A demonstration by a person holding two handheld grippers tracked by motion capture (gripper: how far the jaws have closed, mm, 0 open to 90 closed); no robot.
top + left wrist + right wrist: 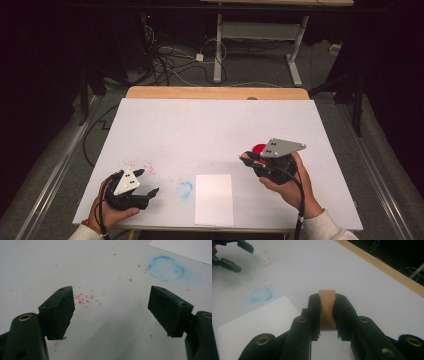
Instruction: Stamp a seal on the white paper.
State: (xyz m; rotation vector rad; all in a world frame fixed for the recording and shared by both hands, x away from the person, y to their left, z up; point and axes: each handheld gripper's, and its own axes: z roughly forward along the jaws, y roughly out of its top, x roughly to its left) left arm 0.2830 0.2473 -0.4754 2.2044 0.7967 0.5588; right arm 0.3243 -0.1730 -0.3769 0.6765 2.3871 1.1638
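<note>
Two hand-held grippers over a white surface [215,125], one empty, one loaded.

High view: blue ring stain [185,189] as landmark; white sheet [214,199] just right of it, left hand-held gripper [146,182] left of it, right hand-held gripper [248,159] beyond the sheet, red object [259,148] by it.
Left gripper view: jaws wide apart, empty; red specks [82,298] between, ring stain [166,268] beyond.
Right gripper view: jaws clamped on a tan block [327,308]; ring stain [262,294] left.

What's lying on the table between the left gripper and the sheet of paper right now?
In the high view, between the left gripper and the sheet of paper lies a blue ring-shaped smudge on the white table cover, with faint red specks nearby. No object sits there.
</note>
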